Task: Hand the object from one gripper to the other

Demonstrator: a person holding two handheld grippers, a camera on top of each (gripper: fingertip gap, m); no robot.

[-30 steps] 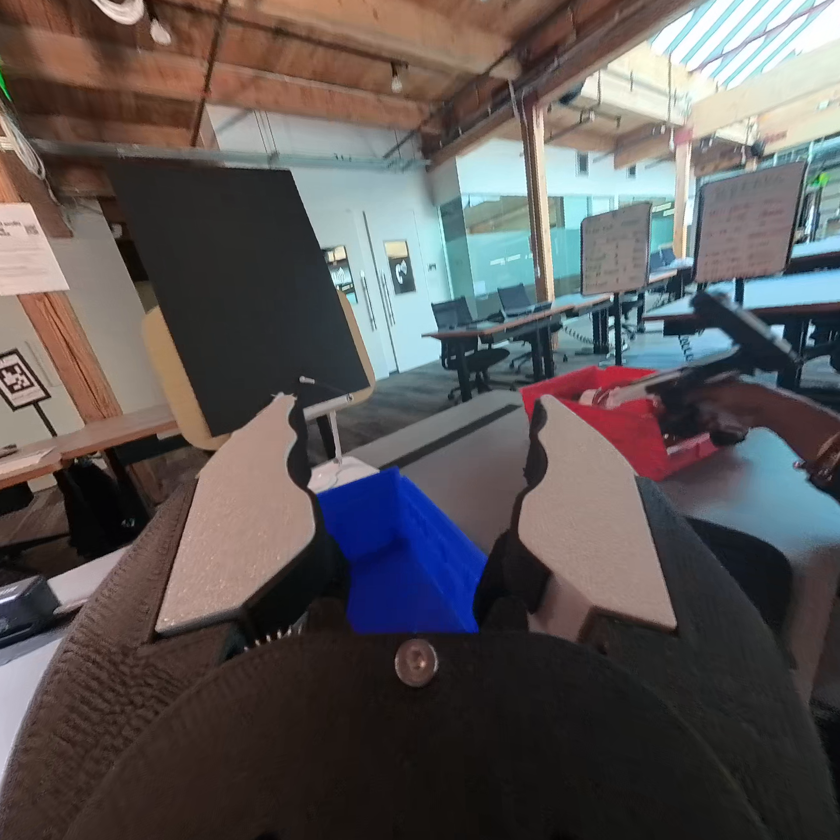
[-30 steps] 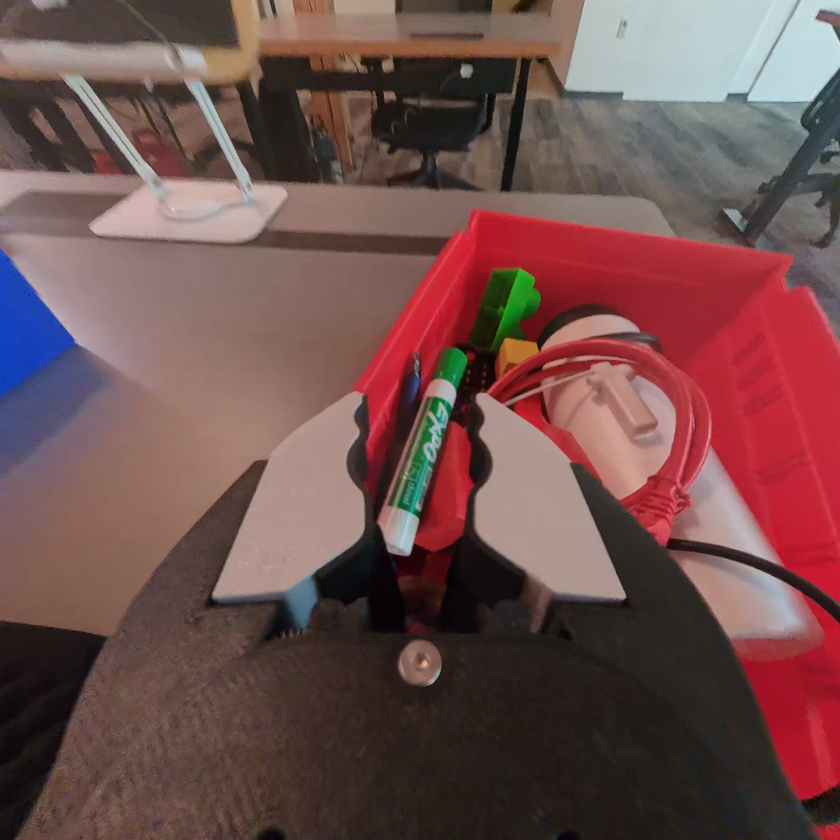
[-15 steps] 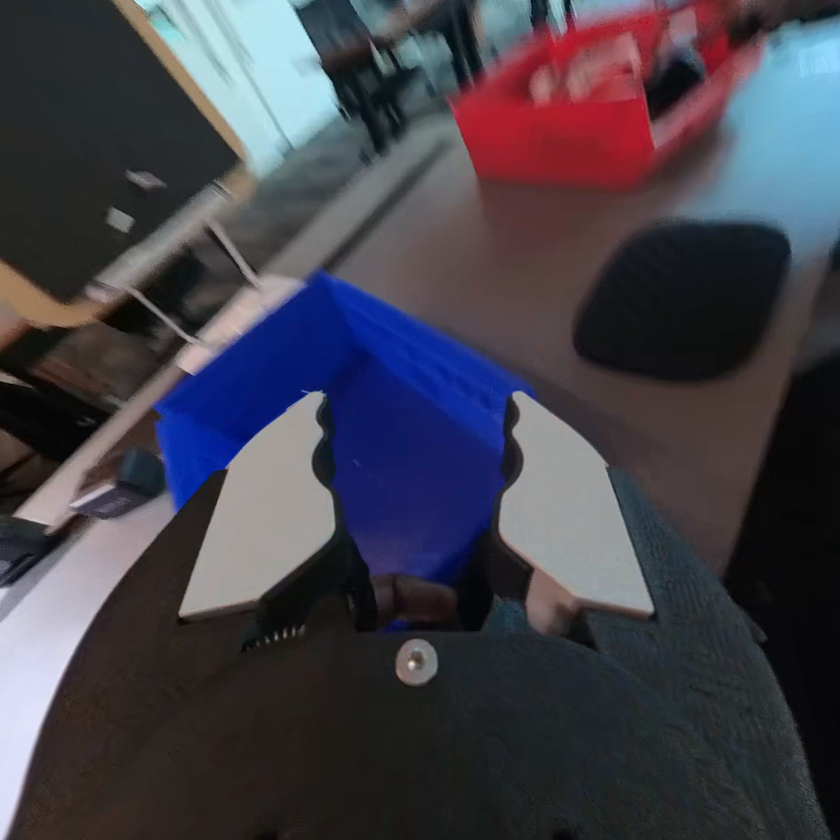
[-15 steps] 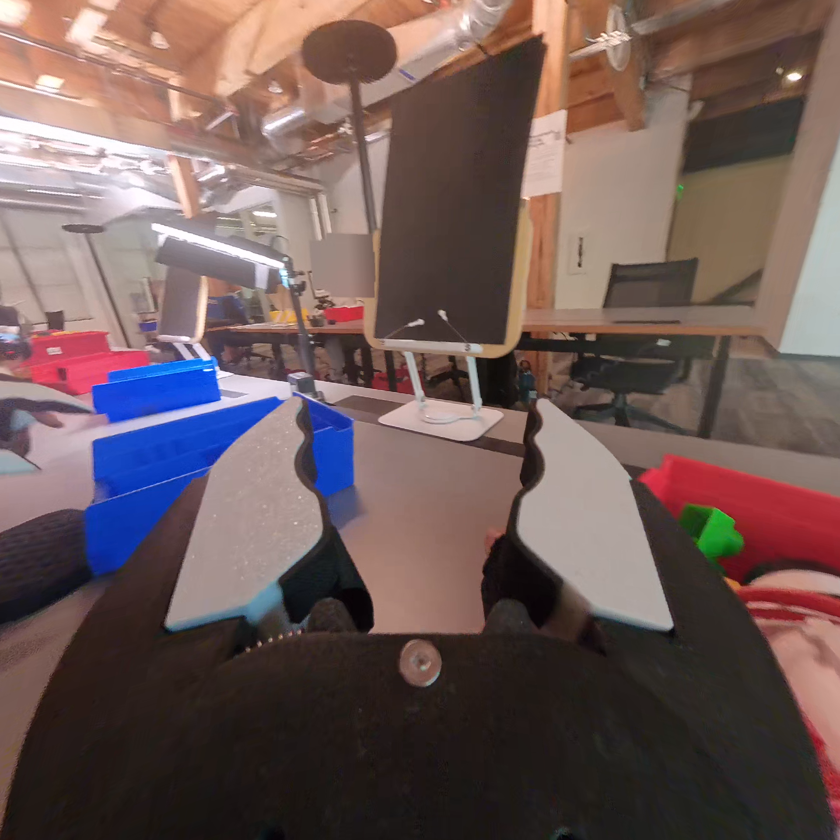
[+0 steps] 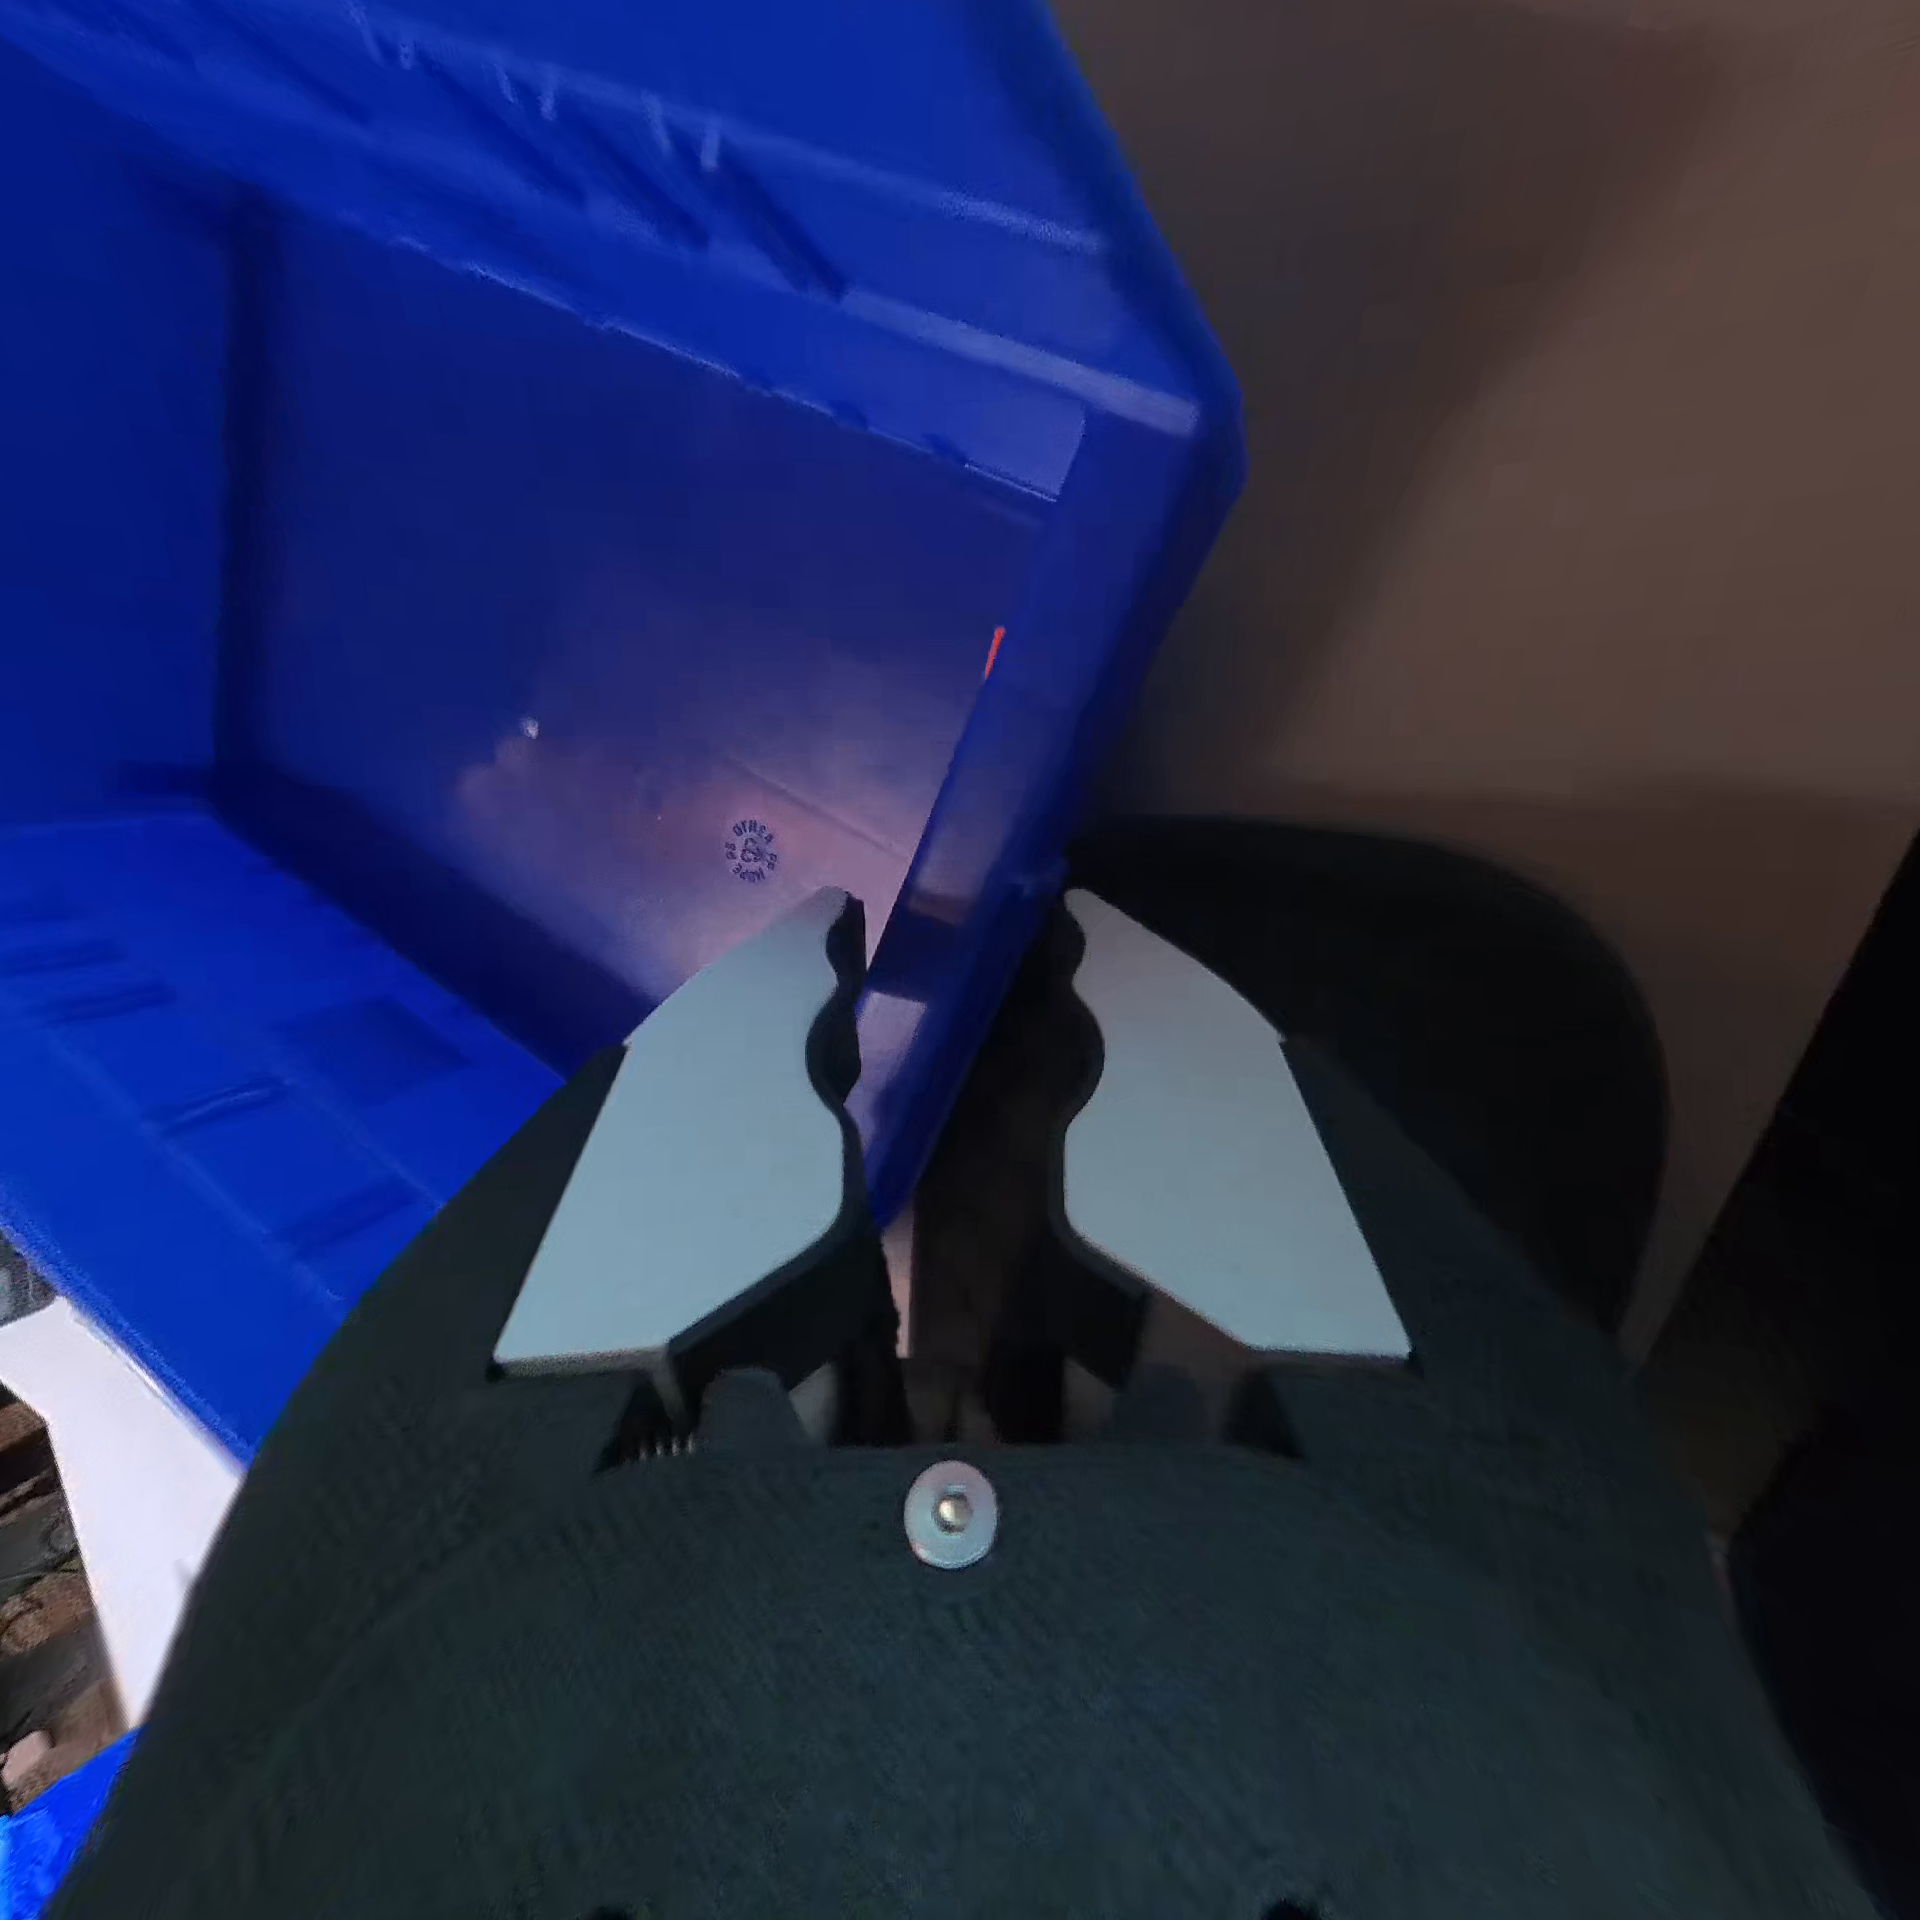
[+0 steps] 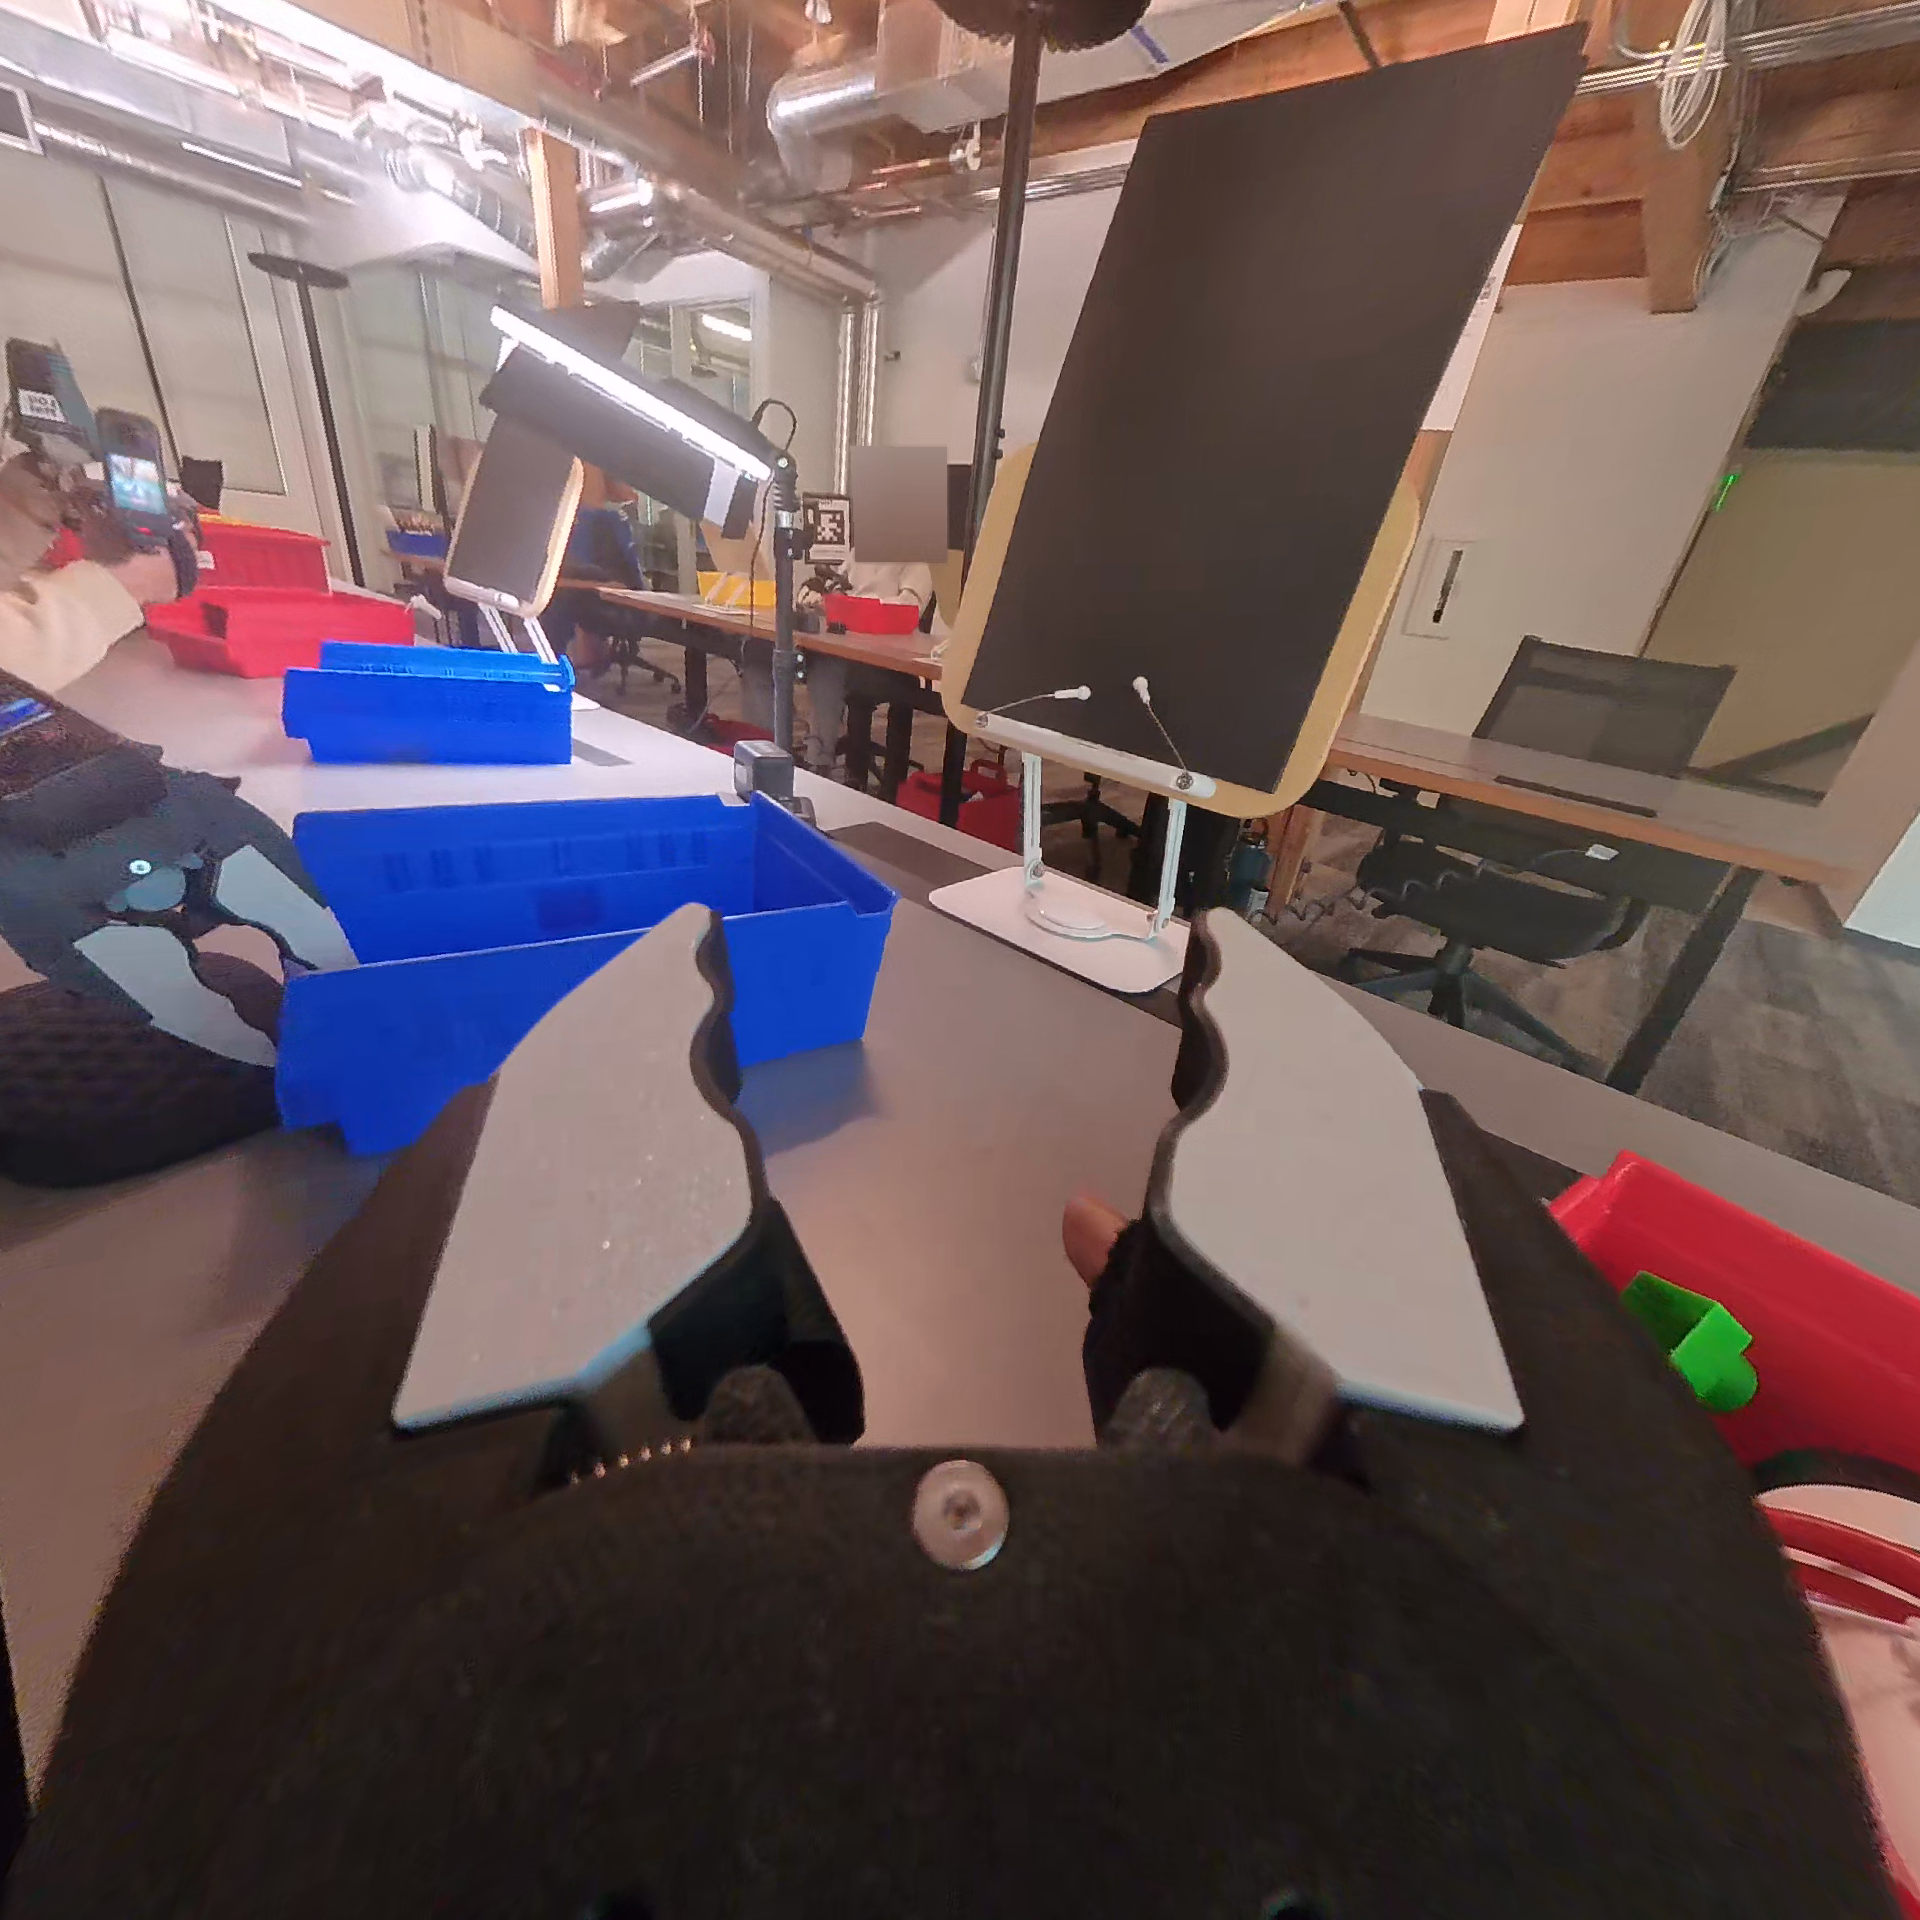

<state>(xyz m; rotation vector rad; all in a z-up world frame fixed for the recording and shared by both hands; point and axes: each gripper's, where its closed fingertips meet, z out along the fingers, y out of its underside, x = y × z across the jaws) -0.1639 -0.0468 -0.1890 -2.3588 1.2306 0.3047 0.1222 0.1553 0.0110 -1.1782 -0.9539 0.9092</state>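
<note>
Left gripper (image 5: 961,935) straddles wall of blue bin (image 5: 520,623), fingers partly apart, grip unclear. Right gripper (image 6: 951,971) wide open, empty, above grey table (image 6: 987,1091) w/ red bin (image 6: 1787,1309) beside.

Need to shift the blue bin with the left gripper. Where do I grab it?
On the blue bin, grip the thin upright side wall near the corner, over the rim, one finger inside, one outside. The open left gripper straddles it, and the wall fits the gap.
</note>
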